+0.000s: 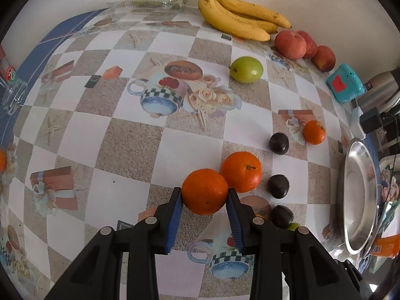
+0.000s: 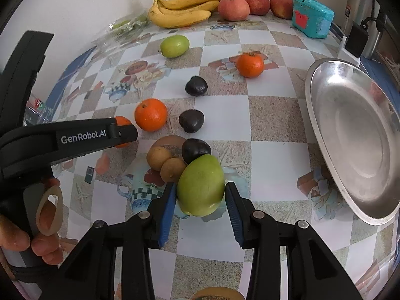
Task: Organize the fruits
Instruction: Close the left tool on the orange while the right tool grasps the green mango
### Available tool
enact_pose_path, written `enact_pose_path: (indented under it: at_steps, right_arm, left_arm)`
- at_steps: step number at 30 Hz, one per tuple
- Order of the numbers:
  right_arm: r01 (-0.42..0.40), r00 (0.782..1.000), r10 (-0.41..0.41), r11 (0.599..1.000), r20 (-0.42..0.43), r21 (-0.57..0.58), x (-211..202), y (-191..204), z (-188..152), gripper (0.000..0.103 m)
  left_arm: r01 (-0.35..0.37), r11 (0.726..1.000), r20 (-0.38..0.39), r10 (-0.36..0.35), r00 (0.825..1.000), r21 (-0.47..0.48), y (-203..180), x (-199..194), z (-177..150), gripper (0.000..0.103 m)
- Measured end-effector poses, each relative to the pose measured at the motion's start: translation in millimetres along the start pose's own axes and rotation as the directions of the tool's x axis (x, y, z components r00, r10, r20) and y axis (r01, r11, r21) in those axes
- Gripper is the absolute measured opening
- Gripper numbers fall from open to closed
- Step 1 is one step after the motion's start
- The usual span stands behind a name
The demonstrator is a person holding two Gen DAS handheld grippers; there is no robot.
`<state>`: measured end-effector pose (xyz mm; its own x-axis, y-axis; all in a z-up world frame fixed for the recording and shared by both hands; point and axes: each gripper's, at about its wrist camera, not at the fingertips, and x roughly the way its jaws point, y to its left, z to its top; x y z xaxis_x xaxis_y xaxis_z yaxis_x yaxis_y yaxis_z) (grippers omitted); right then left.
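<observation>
Left gripper [image 1: 203, 196]: clenched on an orange [image 1: 204, 191], low over the desk [image 1: 130, 147]; second orange [image 1: 241, 171] touching just beyond, right. Right gripper [image 2: 201, 192]: pads grasping a green fruit [image 2: 201, 185]; brown fruits [image 2: 166, 163] and plum [image 2: 195, 150] just beyond; metal plate [image 2: 350, 137] right.

Both views are bright and evenly lit by soft, daylight-like light. Shadows under the fruit are faint and short. The metal dish [image 2: 355, 135] carries a broad, dull sheen rather than hard glare, and the clear plastic tray [image 1: 155, 0] by the wall glints weakly. Fisheye distortion is strong: the checked surface [image 1: 130, 145] bulges, its squares curving and shrinking toward the rim, and black corners frame each picture. The centre is sharp. Detail softens at the edges, where the bananas [image 1: 240, 17] look slightly smeared.
</observation>
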<state>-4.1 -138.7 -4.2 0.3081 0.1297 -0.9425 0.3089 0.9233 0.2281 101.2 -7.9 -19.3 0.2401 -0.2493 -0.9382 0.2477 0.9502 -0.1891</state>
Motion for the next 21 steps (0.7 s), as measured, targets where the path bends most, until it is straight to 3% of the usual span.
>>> enact_pose_path:
  at_steps: [21]
  right_arm:
    - [-0.039, 0.995, 0.038, 0.999, 0.089, 0.002, -33.1, -0.2, 4.3, 0.038]
  left_arm:
    - [0.005, 1.0, 0.078, -0.005, 0.997, 0.0, -8.3, -36.5, -0.2, 0.037]
